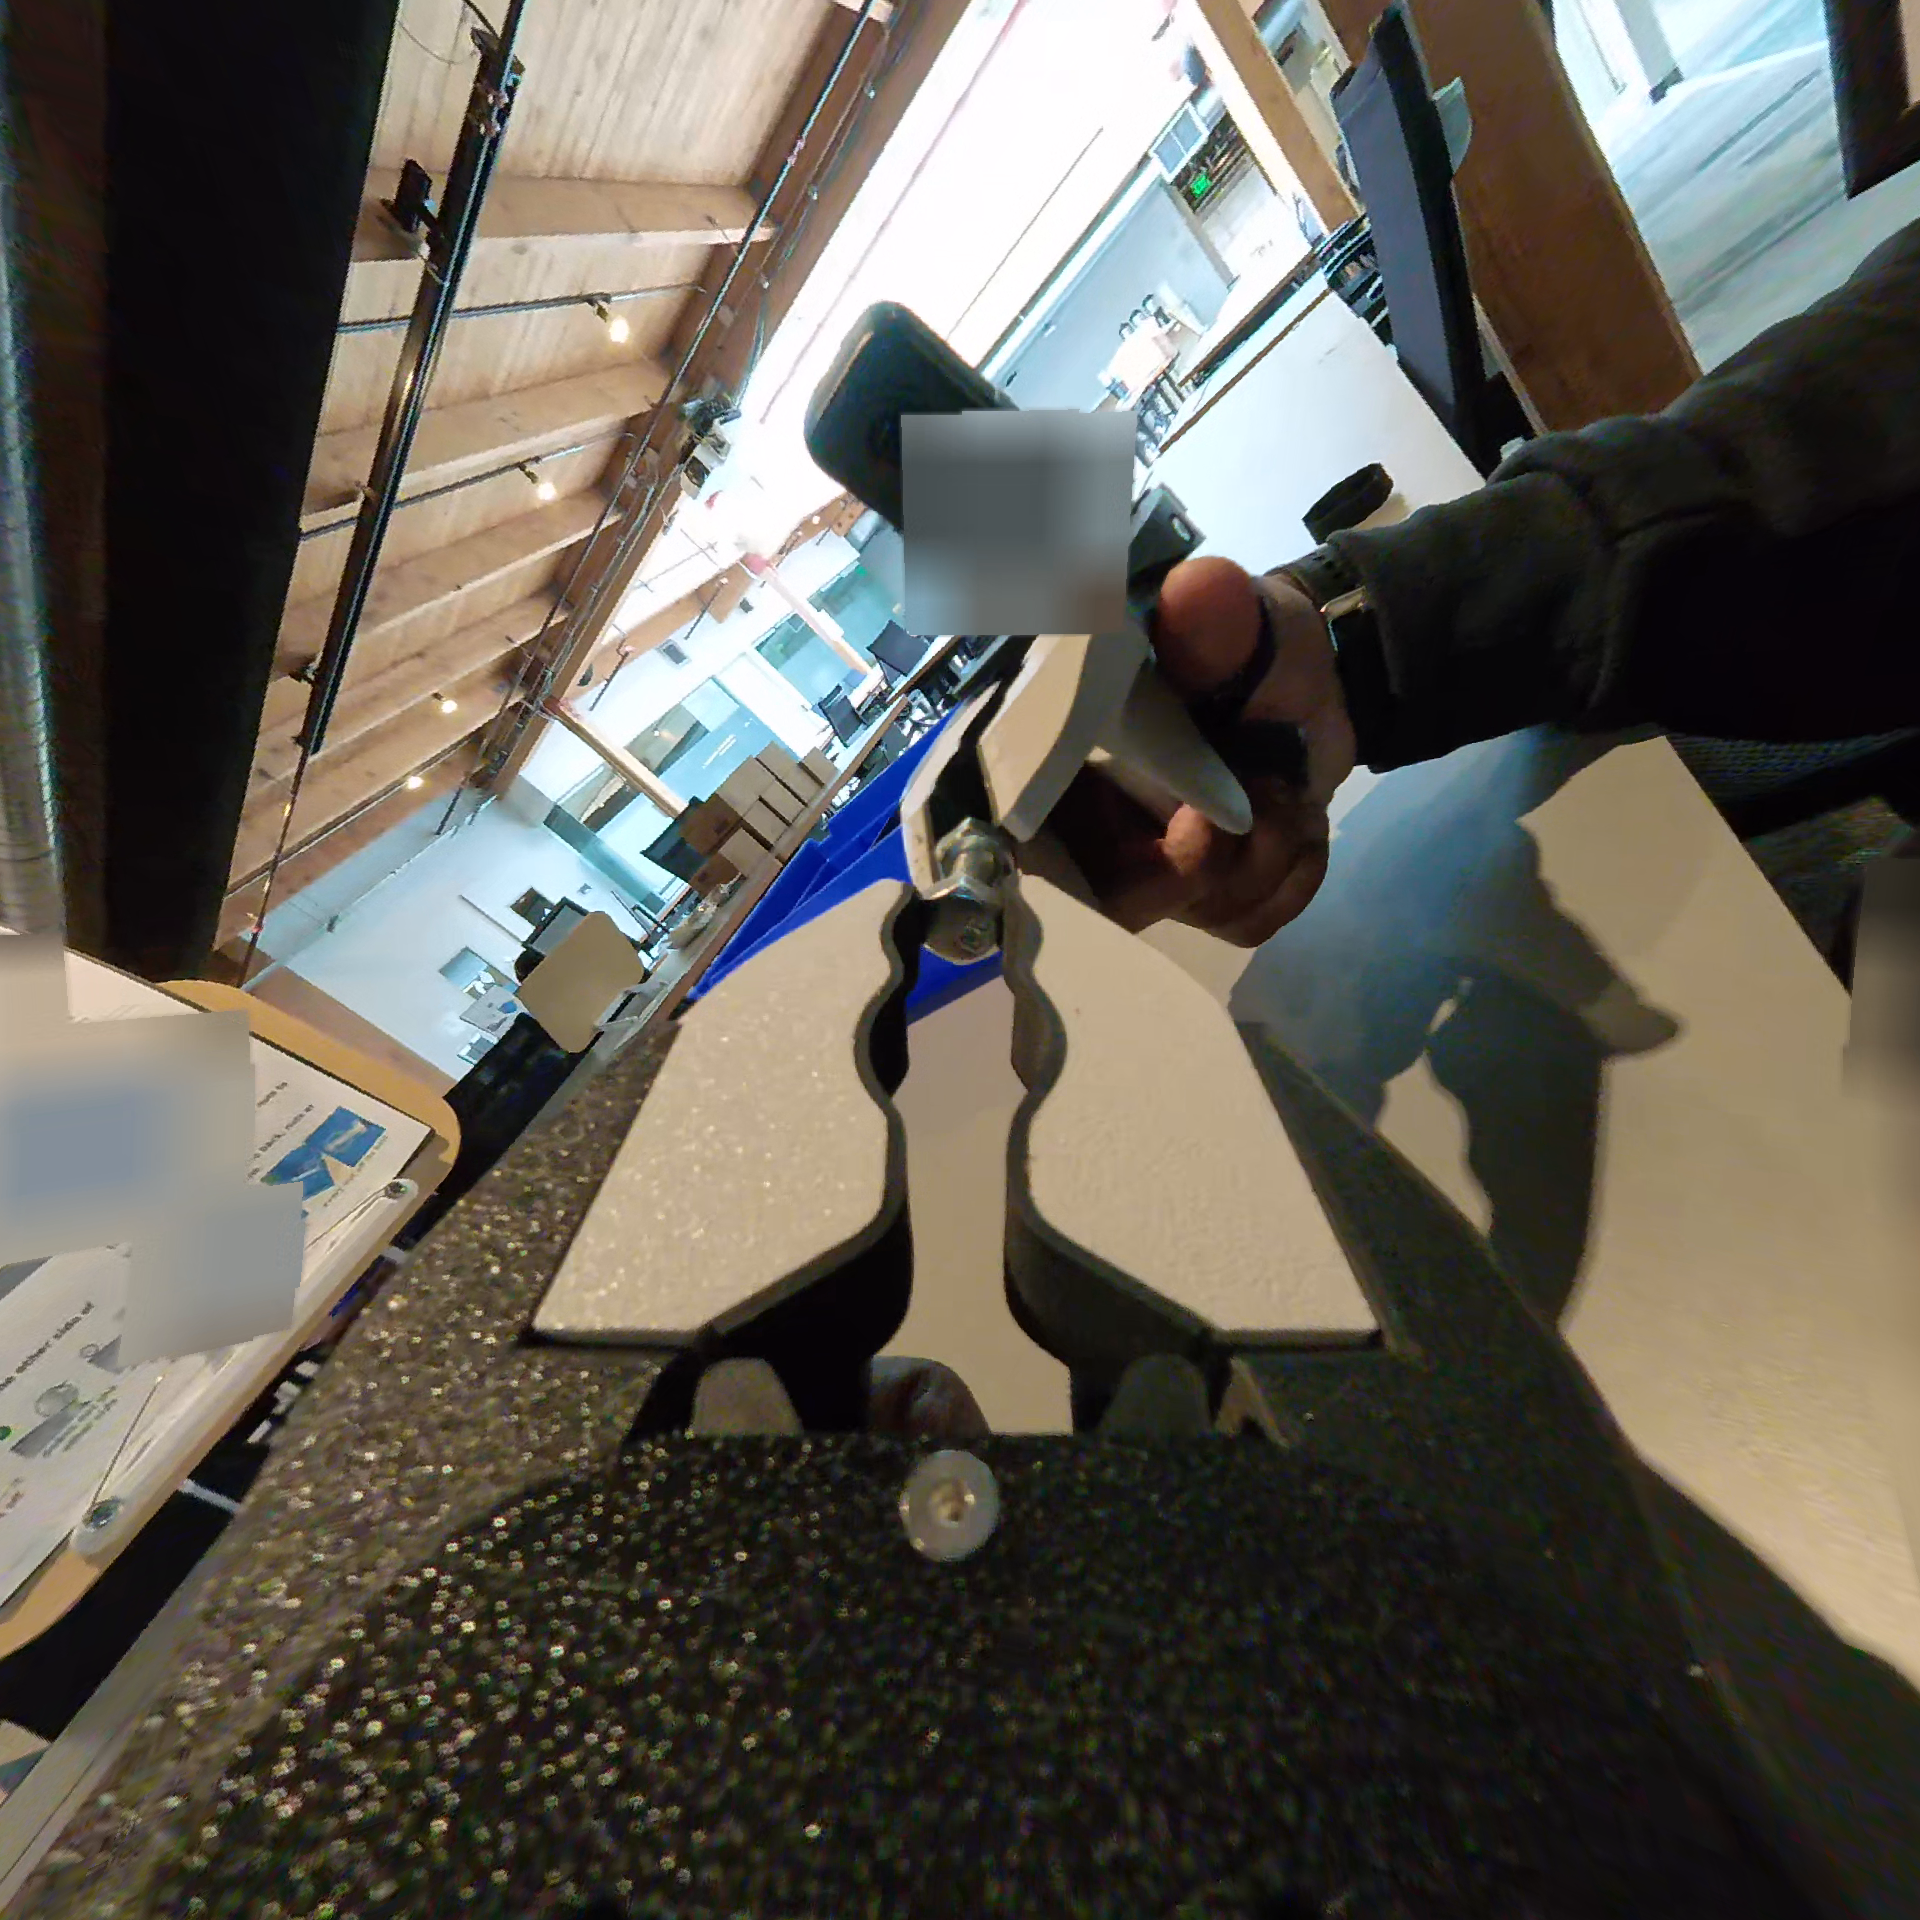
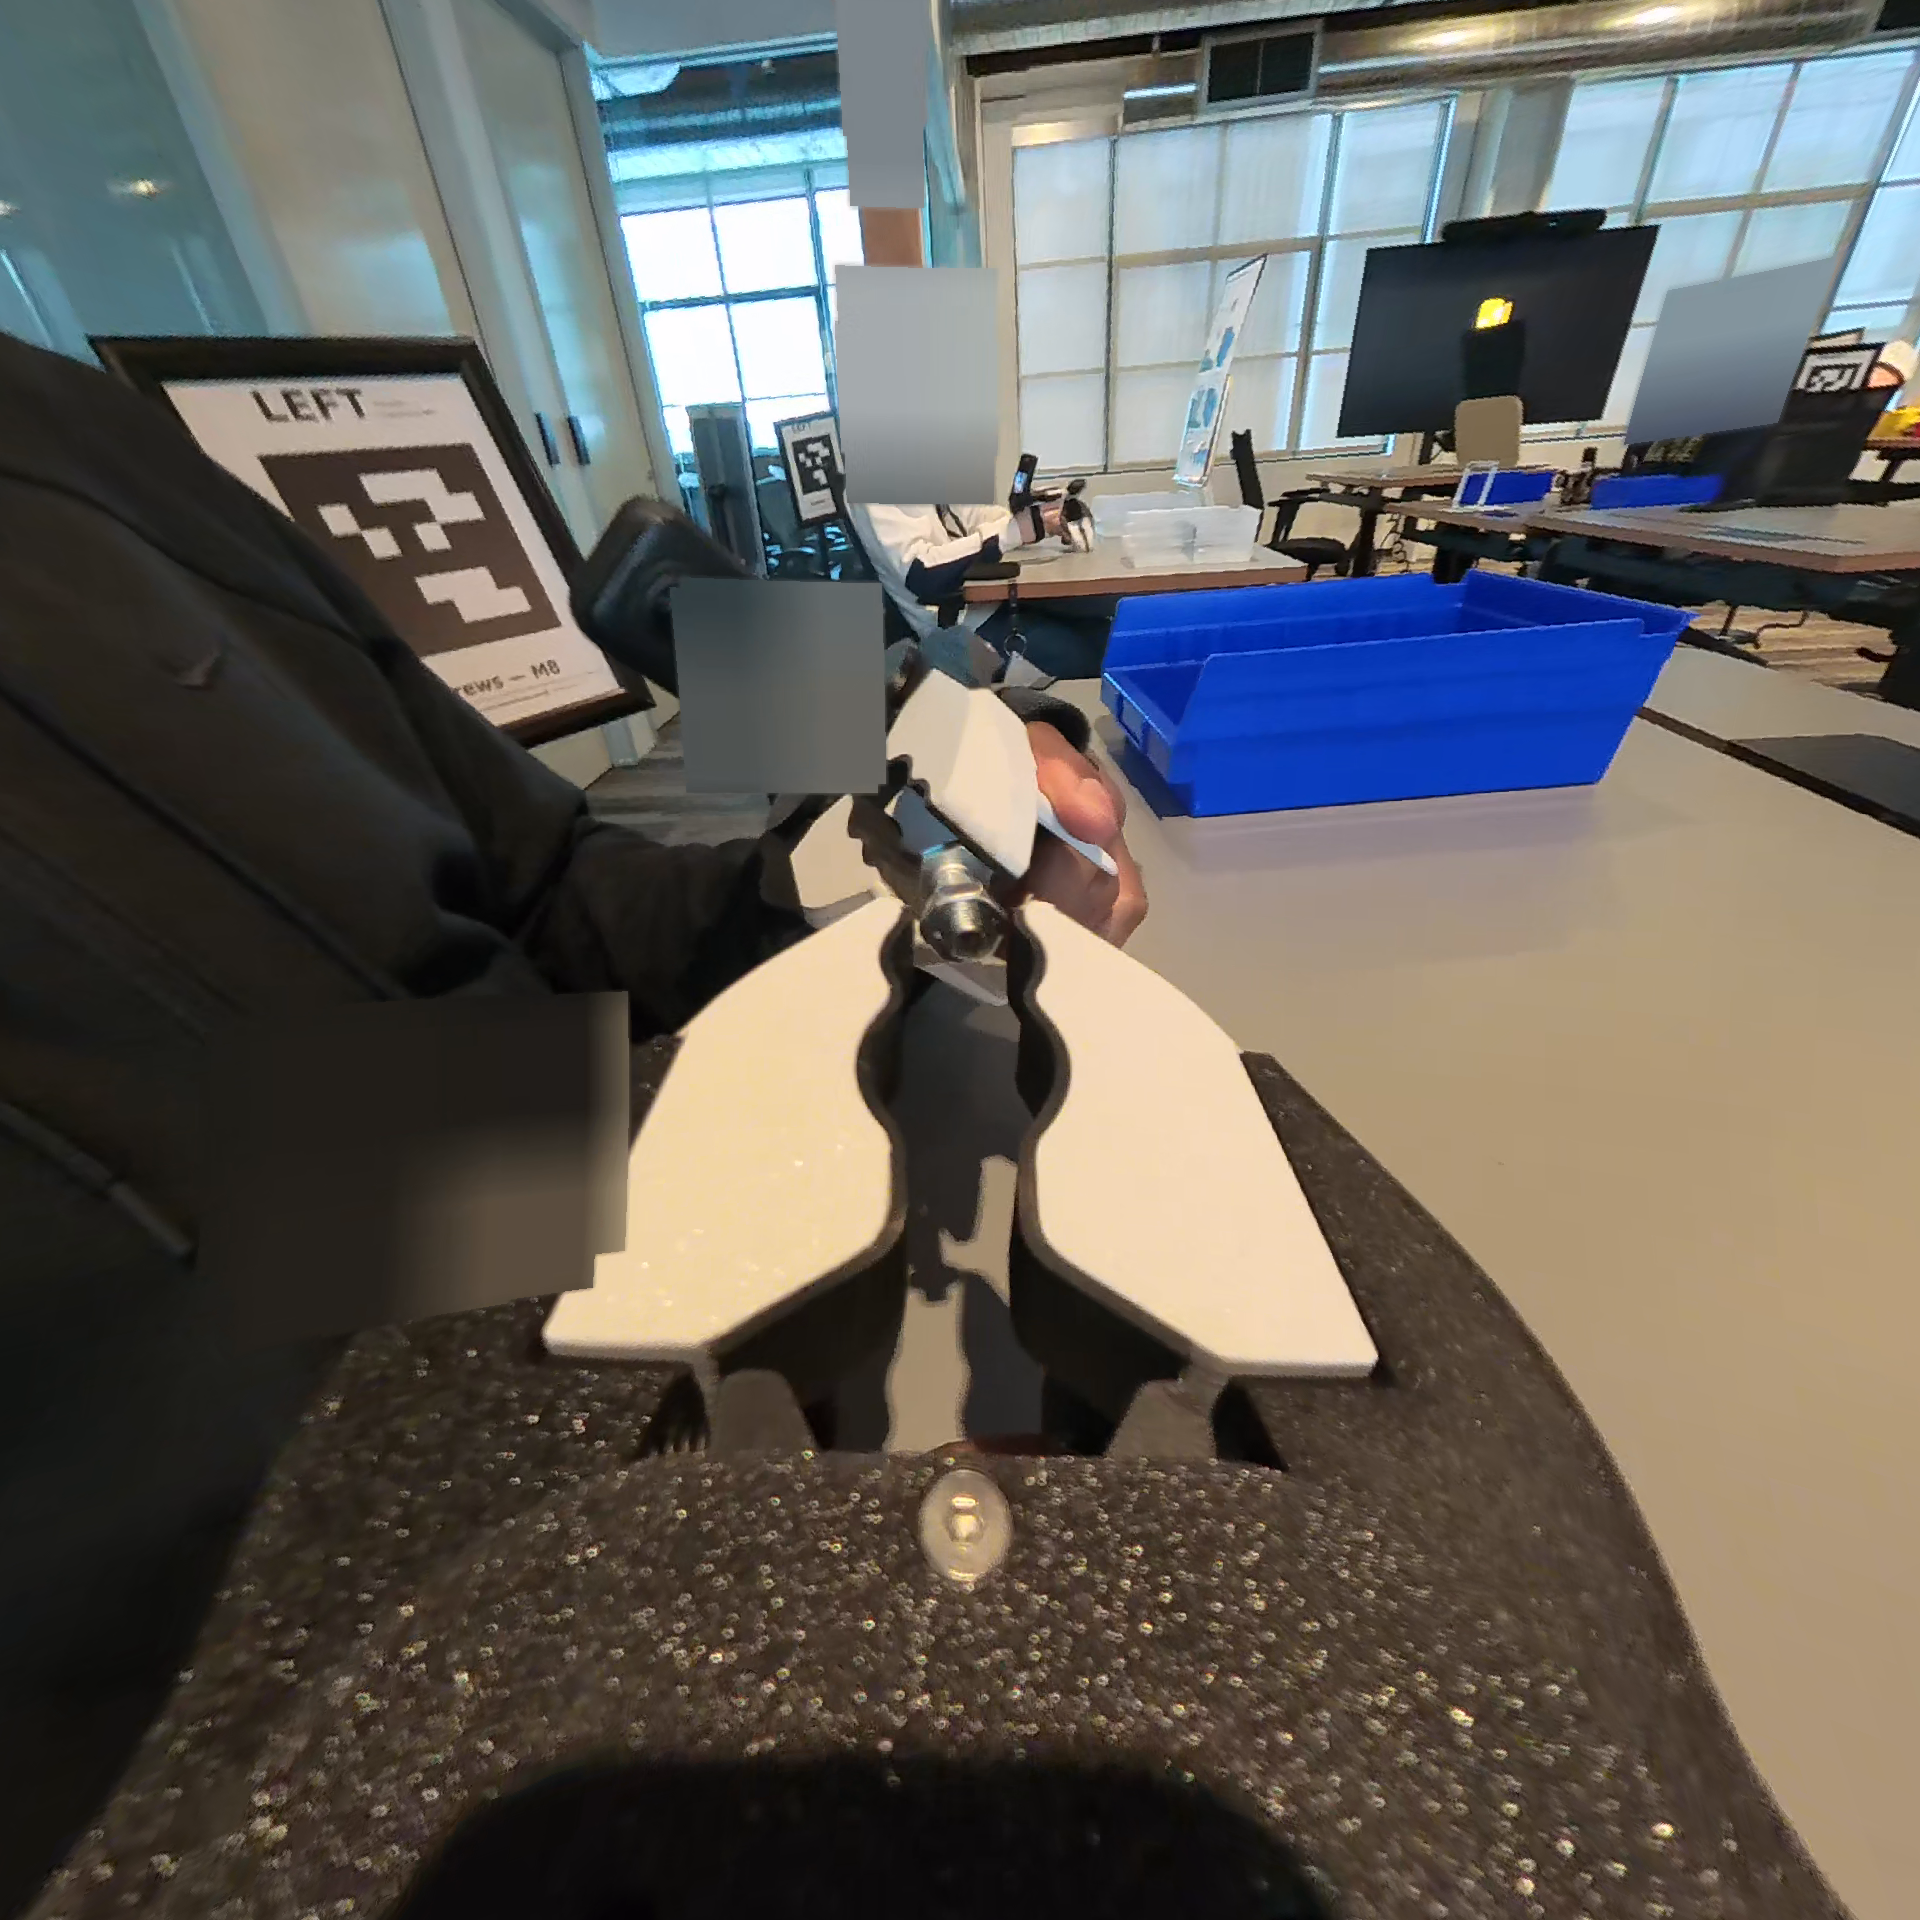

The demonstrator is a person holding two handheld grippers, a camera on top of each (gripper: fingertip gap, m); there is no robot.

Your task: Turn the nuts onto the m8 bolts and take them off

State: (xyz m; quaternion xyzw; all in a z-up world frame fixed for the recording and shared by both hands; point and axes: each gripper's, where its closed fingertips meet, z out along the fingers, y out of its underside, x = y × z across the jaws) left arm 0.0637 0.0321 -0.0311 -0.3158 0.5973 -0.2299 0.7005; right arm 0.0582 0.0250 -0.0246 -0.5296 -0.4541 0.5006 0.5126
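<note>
Two grippers, hexagonal steel nut [image 2: 964, 914], threaded bolt [image 1: 961, 920]

A silver M8 bolt [image 2: 961, 914] with a hex nut [image 2: 943, 878] threaded on its shank is held in the air above the grey table, between the tips of two grippers. In the right wrist view its threaded end points toward the camera; in the left wrist view the bolt [image 1: 961, 894] is tilted.
</note>
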